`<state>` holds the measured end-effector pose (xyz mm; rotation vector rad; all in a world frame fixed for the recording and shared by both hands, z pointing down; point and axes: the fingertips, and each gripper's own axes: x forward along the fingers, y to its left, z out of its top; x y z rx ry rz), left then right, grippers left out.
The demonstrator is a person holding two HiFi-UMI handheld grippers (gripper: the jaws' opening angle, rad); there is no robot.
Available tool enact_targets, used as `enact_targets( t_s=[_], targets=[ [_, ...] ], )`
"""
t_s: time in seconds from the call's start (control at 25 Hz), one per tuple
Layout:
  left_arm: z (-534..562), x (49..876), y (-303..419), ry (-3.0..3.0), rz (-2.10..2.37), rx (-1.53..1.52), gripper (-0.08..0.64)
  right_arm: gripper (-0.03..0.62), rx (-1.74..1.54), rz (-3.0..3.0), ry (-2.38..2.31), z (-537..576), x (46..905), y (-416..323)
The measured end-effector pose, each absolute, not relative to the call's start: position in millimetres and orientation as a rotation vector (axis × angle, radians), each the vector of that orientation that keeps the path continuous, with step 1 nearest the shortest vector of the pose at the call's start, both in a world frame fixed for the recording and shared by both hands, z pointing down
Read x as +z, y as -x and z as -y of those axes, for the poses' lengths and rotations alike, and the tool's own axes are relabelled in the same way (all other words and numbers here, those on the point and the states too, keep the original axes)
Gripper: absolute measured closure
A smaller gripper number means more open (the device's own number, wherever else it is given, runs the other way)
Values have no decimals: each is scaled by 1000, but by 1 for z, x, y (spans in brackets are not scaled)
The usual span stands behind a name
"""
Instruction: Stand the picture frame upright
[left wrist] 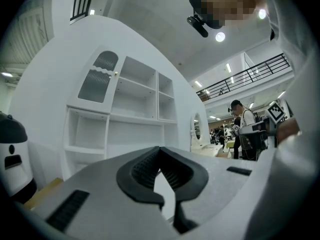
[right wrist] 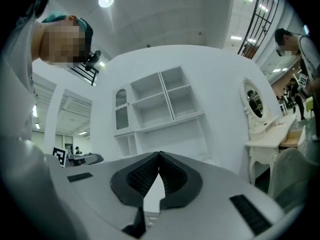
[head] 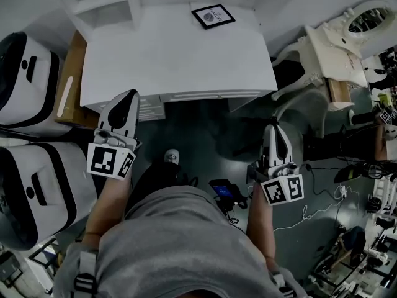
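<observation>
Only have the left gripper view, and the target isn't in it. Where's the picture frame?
Observer: In the head view, the picture frame lies flat, face up, at the far edge of the table, right of centre.
Operator: And the right gripper?
Observer: The right gripper is shut with nothing in it. It is short of the table's front edge, over the floor.

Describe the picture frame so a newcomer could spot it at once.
Find the large white rectangular desktop in the middle of the head view. Near its far edge, right of centre, lies a small black-rimmed picture frame with a white mat, flat. It is the only dark thing on it.
</observation>
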<state>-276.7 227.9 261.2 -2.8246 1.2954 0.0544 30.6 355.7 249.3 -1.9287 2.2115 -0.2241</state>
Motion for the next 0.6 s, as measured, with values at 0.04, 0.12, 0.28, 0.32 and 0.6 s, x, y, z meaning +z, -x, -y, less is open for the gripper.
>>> enact_targets(
  t_s=[0.04,0.12,0.28,0.32,0.6],
  targets=[
    [-222,262,277,2828,-1290,56,554,566,-223,-2207,1931,-351,249,-30],
    [-212,263,278,2833,-1280,59,554,566,-222,-2200,1937,-342,250,-28],
    [-193,265,279,2842,-1272,58,554,566,-221,-2189,1946,-325,250,-26],
    [-188,266,279,2843,-1270,59,554,566,-220,-2187,1949,-322,250,-25],
    [-165,270,284,2852,-1263,54,554,566,-234,-2157,1954,-301,251,-24]
  ],
)
